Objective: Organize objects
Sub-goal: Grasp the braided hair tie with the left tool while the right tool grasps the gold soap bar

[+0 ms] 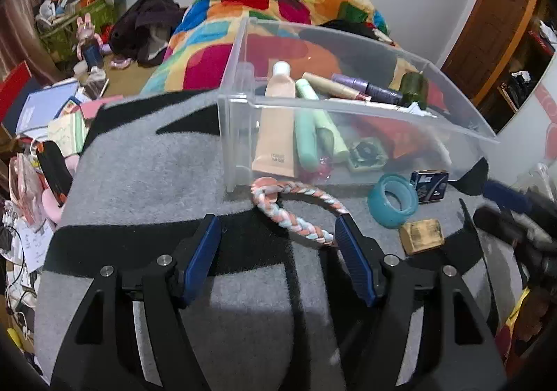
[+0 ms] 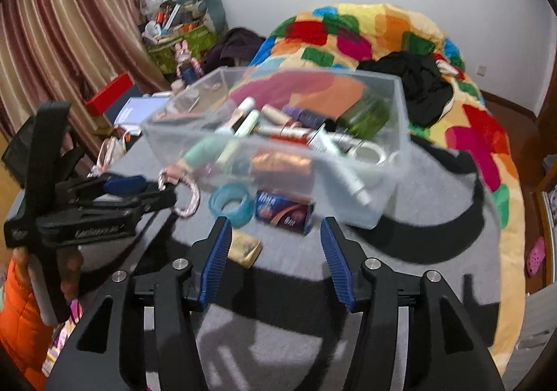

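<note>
My left gripper (image 1: 278,225) is open over a grey and black blanket (image 1: 146,182). A pink, white and blue braided headband (image 1: 299,213) lies between its fingers, one end against the right pad (image 1: 351,251). Ahead stands a clear plastic bin (image 1: 236,133) holding tubes, bottles and a green jar (image 1: 414,88). A teal tape roll (image 1: 393,204), a small blue box (image 1: 430,184) and a tan block (image 1: 421,236) lie to the right. My right gripper (image 2: 275,227) is open and empty, just short of the blue box (image 2: 283,213), with the teal roll (image 2: 231,204) and tan block (image 2: 245,246) on its left. The left gripper (image 2: 156,190) shows beside the headband (image 2: 189,203).
A colourful patchwork quilt (image 2: 470,133) with black clothing (image 2: 421,91) on it lies behind and right of the bin. Books, papers and a red box (image 2: 109,93) clutter the left side below striped curtains (image 2: 62,18). A hand (image 2: 69,272) holds the left gripper's handle.
</note>
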{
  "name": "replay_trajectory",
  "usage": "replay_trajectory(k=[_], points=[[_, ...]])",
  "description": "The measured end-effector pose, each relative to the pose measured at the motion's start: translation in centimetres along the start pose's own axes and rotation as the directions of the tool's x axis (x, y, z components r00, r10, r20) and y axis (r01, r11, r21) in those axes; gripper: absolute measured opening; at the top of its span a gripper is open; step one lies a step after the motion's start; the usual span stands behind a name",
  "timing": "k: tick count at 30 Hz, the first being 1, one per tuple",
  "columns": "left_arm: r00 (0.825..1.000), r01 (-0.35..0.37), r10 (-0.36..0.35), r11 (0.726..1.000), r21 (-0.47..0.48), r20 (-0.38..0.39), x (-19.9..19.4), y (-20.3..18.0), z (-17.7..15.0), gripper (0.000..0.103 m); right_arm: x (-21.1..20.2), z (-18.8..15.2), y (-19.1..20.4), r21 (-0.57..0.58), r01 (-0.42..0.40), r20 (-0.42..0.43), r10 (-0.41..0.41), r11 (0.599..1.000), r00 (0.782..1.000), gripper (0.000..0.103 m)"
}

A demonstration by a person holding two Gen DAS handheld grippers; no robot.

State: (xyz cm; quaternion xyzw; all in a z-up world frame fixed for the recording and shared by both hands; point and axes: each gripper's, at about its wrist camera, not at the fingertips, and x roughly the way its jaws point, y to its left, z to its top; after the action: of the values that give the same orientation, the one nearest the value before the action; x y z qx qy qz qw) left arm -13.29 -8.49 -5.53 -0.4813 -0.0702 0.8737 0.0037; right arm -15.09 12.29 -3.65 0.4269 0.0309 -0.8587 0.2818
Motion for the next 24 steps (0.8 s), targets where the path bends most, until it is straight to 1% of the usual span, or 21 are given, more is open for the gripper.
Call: replay_trajectory(k=[5, 9, 11, 13, 14, 16, 17, 18, 19, 20, 21, 22, 24], points=[[1.0, 0.008, -0.008, 1.0, -0.005, -0.007, 0.3, -0.3, 0.8, 0.069, 2.1, -0.8, 0.6, 0.002, -0.047, -0.071, 0.047, 0.999, 0.996, 0.052], [1.0, 0.003, -0.003, 1.0, -0.002, -0.026, 1.1, -0.6, 1.1, 0.069, 3.2, -1.2, 1.1, -0.019, -0.045, -0.106, 0.042, 0.999, 0.994, 0.052], [0.999, 0.003, -0.004, 1.0, -0.01, -0.035, 1.4, -0.5, 1.1, 0.065, 3.7, -1.3, 1.3, -0.022, -0.046, -0.119, 0.043, 0.999, 0.992, 0.052], [1.0, 0.001, -0.001, 1.0, -0.015, -0.027, 1.3, -0.4, 1.1, 0.052, 4.1, -1.3, 1.5, -0.03, -0.04, -0.124, 0.036, 0.999, 0.992, 0.052], [1.0, 0.004, -0.005, 1.0, -0.023, -0.025, 1.2, -0.2, 1.0, 0.048, 4.2, -1.4, 1.6, -0.039, -0.032, -0.12, 0.027, 0.999, 0.992, 0.052], [1.0, -0.005, 0.004, 1.0, -0.03, -0.018, 1.0, 0.1, 0.8, 0.035, 4.3, -1.3, 1.9, -0.052, -0.022, -0.12, 0.016, 0.998, 0.993, 0.052], [1.0, -0.009, 0.009, 0.999, -0.037, -0.014, 0.9, 0.4, 0.7, 0.032, 4.3, -1.2, 2.1, -0.058, -0.02, -0.119, 0.013, 0.998, 0.993, 0.052], [1.0, -0.009, 0.008, 0.999, -0.043, -0.013, 0.9, 0.5, 0.7, 0.024, 4.3, -1.3, 2.3, -0.066, -0.015, -0.116, 0.008, 0.998, 0.993, 0.051], [1.0, -0.006, 0.005, 0.999, -0.049, -0.011, 0.8, 0.7, 0.6, 0.019, 4.3, -1.3, 2.4, -0.074, -0.014, -0.112, 0.005, 0.997, 0.994, 0.047], [1.0, -0.004, 0.004, 0.999, -0.053, -0.011, 0.8, 0.9, 0.6, 0.016, 4.3, -1.4, 2.6, -0.079, -0.019, -0.11, 0.011, 0.997, 0.994, 0.041], [1.0, -0.004, 0.003, 0.998, -0.057, -0.01, 0.7, 1.0, 0.5, 0.011, 4.2, -1.4, 2.7, -0.082, -0.027, -0.11, 0.018, 0.996, 0.994, 0.037], [1.0, -0.002, 0.002, 0.998, -0.056, -0.009, 0.6, 1.1, 0.3, 0.008, 4.2, -1.5, 2.9, -0.084, -0.038, -0.11, 0.028, 0.996, 0.994, 0.035], [1.0, -0.005, 0.005, 0.999, -0.044, -0.004, 0.4, 1.0, 0.0, 0.006, 4.1, -1.5, 3.1, -0.091, -0.025, -0.101, 0.016, 0.996, 0.995, 0.035]])
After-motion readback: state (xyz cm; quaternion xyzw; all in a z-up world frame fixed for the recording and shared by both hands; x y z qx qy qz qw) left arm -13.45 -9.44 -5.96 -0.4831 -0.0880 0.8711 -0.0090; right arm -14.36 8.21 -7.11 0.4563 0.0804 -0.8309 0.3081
